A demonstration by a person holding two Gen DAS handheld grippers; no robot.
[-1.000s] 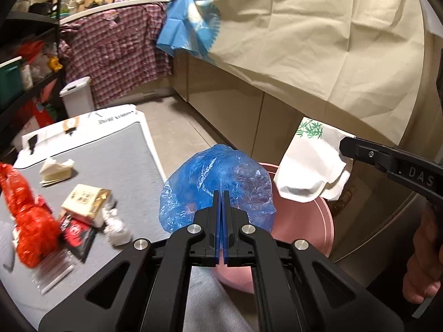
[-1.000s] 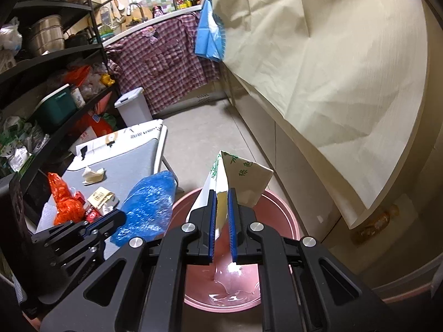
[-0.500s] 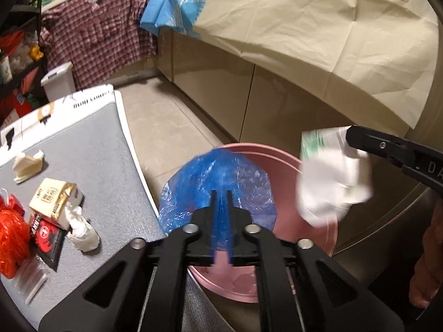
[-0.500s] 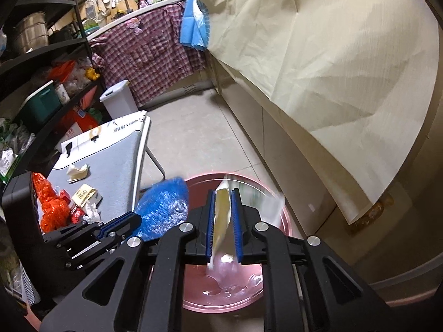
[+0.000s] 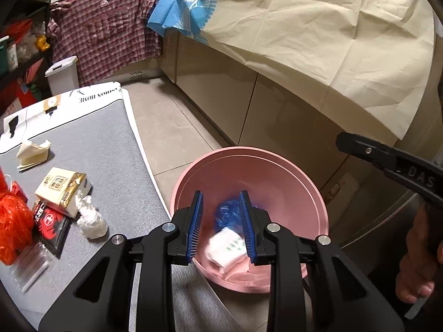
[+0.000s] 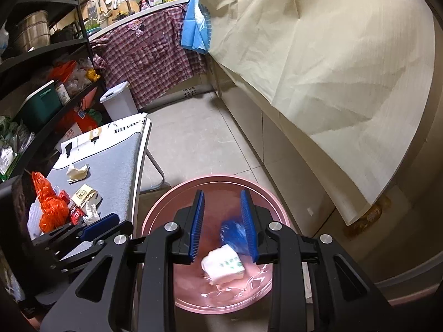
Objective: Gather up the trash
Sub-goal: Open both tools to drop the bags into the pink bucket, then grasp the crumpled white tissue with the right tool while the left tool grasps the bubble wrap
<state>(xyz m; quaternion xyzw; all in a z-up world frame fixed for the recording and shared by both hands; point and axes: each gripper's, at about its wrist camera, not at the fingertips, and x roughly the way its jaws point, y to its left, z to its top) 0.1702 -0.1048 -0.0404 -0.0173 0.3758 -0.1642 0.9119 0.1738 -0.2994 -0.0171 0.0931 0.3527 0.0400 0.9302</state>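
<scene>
Blue bag [image 5: 228, 212] and white packet [image 5: 227, 249] now in pink basin [image 5: 249, 160], both tools opening.

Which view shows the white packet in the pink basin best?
The right wrist view: the white packet lies whole between the open fingers, green print visible. In the left wrist view the packet is partly cut off by the left gripper's finger, inside the pink basin.

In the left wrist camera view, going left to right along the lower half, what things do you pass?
Orange-red plastic bag → black and red packet → crumpled white tissue → blue plastic bag inside the pink basin → the person's hand holding the other gripper.
</scene>
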